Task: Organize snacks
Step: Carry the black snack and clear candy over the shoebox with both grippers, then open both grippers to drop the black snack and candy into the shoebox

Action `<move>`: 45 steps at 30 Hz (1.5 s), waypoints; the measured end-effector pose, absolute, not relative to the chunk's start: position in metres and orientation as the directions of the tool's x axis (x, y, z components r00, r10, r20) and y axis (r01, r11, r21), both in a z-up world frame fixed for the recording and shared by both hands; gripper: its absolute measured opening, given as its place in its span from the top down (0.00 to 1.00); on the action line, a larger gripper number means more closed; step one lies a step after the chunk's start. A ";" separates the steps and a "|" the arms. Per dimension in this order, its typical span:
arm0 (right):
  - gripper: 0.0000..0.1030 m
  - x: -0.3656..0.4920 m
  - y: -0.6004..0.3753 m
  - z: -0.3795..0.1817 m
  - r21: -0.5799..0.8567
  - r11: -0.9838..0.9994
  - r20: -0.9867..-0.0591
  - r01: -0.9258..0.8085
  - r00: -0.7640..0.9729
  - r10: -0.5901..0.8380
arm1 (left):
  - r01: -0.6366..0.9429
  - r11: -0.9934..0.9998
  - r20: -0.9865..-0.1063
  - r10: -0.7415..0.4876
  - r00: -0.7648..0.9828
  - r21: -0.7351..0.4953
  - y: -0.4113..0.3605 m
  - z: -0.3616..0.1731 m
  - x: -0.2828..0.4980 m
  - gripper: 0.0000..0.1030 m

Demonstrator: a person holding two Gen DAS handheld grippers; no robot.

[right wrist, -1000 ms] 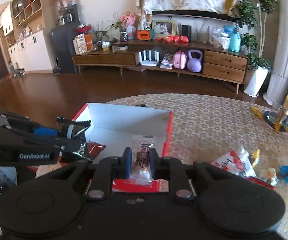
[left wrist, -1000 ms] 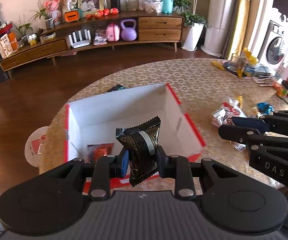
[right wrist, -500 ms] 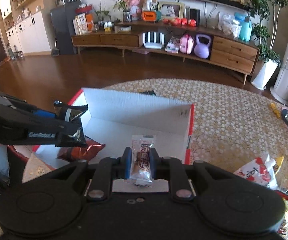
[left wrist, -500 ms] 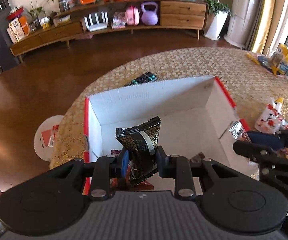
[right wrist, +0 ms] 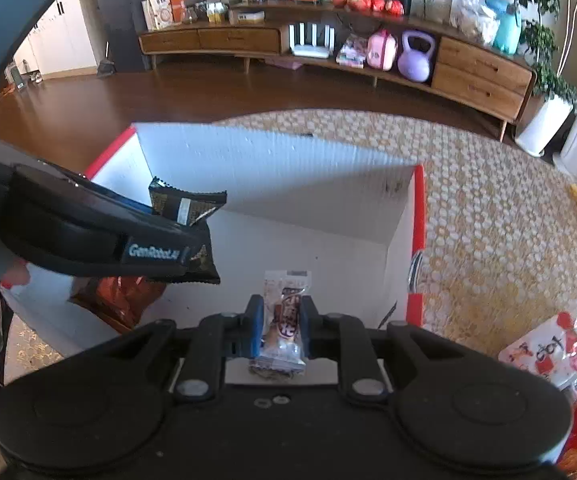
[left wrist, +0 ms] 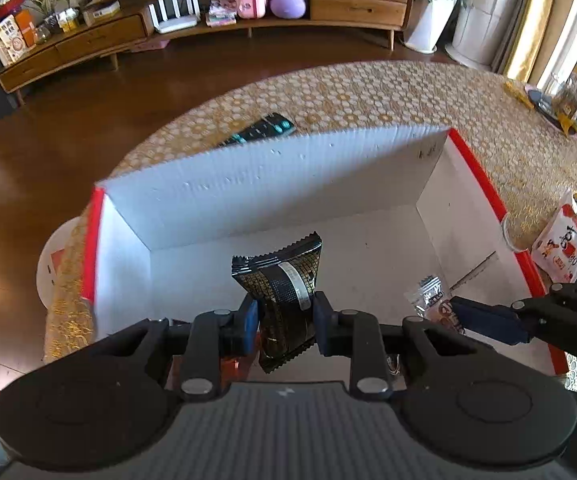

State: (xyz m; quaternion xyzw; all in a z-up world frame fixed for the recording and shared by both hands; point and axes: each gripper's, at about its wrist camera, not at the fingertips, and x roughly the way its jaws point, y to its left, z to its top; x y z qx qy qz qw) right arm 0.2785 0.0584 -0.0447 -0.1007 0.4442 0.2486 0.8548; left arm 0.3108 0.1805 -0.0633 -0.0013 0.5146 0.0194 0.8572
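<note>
My left gripper (left wrist: 284,316) is matte black plastic: two round discs at the base, silver screw heads on the jointed links, and a ribbed grey panel between them carrying a small white mark. Its fingers (left wrist: 248,320) end in blue pads. My right gripper (right wrist: 282,326) is built the same, with blue pads (right wrist: 255,328) and silver screws. White "GenRobot.AI" lettering runs along the left gripper's side in the right wrist view.

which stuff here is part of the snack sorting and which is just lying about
Part of the job:
- black-gold snack packet in the left gripper
- clear snack packet in the right gripper
- white box
- orange packet inside it
- red-white pouch on the table

Lying about:
- remote control
- purple kettlebell
- pink bag
</note>
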 end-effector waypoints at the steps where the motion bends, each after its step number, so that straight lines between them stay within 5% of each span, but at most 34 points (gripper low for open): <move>1: 0.84 0.281 0.059 -0.047 0.051 0.857 -0.813 -0.513 0.477 0.334 | -0.032 0.999 -0.886 0.031 0.462 0.018 0.180 -0.067 0.312 0.73; 22: 0.75 0.273 0.058 -0.059 0.043 0.850 -0.838 -0.525 0.444 0.317 | -0.004 0.999 -0.898 0.050 0.436 0.054 0.167 -0.089 0.309 0.70; 26: 0.69 0.267 0.054 -0.055 0.046 0.852 -0.834 -0.522 0.449 0.320 | -0.012 0.999 -0.878 0.046 0.477 0.045 0.168 -0.080 0.301 0.28; 45: 0.34 0.235 0.017 -0.011 0.066 0.864 -0.776 -0.500 0.519 0.359 | -0.006 0.995 -0.818 0.083 0.570 0.097 0.155 -0.036 0.252 0.27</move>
